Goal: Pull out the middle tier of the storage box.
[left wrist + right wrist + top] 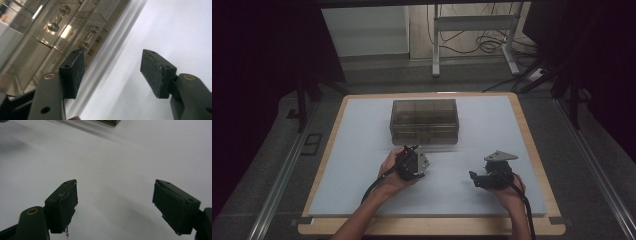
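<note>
High view: left gripper [411, 159] tilts toward the clear box [424, 121], right gripper [484, 179] level, both jaws spread, empty.

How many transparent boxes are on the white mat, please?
1. The transparent box stands at the far middle of the white mat, just beyond the left gripper. Nothing else lies on the mat that could hide another box.

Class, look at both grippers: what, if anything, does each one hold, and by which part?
Nothing is held. The left gripper and the right gripper both have open jaws with only the white mat between them; the clear box lies untouched.
</note>
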